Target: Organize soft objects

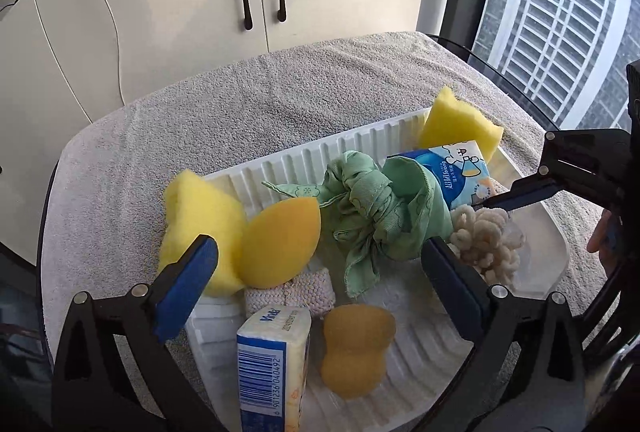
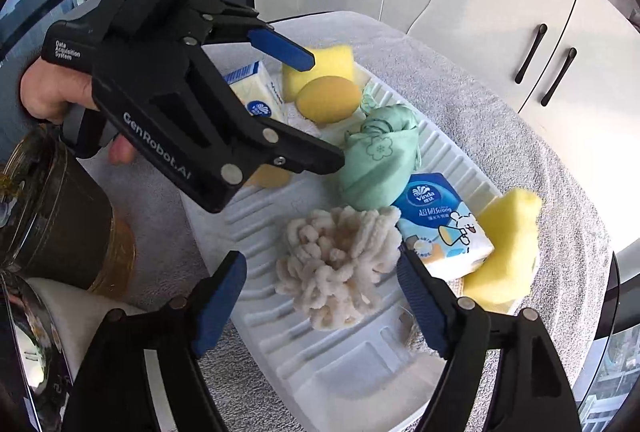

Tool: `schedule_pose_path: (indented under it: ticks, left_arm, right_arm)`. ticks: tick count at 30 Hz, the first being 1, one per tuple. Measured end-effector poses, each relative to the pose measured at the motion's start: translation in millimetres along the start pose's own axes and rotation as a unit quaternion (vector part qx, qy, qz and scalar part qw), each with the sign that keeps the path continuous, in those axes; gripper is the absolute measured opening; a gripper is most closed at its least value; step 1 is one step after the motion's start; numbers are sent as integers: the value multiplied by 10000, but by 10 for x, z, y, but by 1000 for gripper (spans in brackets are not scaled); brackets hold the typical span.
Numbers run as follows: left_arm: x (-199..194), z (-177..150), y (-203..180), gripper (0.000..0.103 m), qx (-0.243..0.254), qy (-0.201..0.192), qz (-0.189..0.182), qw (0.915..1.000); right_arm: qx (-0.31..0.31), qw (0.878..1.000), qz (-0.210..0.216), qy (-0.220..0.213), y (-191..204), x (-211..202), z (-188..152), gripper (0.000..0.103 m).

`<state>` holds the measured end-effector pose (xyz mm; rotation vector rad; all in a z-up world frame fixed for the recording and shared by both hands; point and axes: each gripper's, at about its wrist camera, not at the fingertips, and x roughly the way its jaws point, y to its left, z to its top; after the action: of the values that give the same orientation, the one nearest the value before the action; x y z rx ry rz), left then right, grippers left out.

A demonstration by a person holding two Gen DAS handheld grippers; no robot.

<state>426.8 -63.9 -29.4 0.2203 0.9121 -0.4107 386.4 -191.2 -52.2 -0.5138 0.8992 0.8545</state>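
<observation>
A white tray point(image 1: 360, 144) on a grey towel point(image 1: 240, 92) holds the soft goods: two yellow sponges point(image 1: 200, 208) at opposite ends, two orange puffs point(image 1: 276, 240), two tissue packs point(image 1: 452, 168), one green cloth point(image 1: 376, 212), one cream chenille tuft point(image 2: 340, 264) and a woven pad point(image 1: 292, 292) — with both tongs, left gripper point(image 1: 316, 272) and right gripper point(image 2: 320, 296), gaping empty above.

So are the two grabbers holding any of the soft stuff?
No, nothing is held. The left gripper is open over the tray, and the right gripper is open around the fluffy scrunchie, not squeezing it.
</observation>
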Motion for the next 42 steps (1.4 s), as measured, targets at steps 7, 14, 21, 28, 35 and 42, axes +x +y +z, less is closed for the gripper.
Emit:
schedule_pose_path:
  ticks: [7,14,21,28,35,42]
  left_arm:
    - [-123,48,95,103,-175,-230,139,9995]
    - [-316,51,184,103,-341,-499,316,9977]
    - [-535,60,241,103,-440,-729,465,9953]
    - [-819,-13,321,103,-593,-948,603,9919]
    - [-1271,-209,292,103,-721,-1372,776,9849]
    - [-1657,-522,127,103,-833,-1643,984,9780]
  right_arm:
    - [116,9998,-82,-138,-34,-123,-69,90]
    - [455,9958,-343,-715,-188,-433,-107,103]
    - [577,9915,-607,-997,-188,-663,-128,103]
    - [795,9856,-791,-1265,-176,-928,-204,103]
    - [1171,9751,-1053,-1561,-96,-1264,-326,103]
    - [1662,9590,-1392,-1825,56,-1589,-523,103]
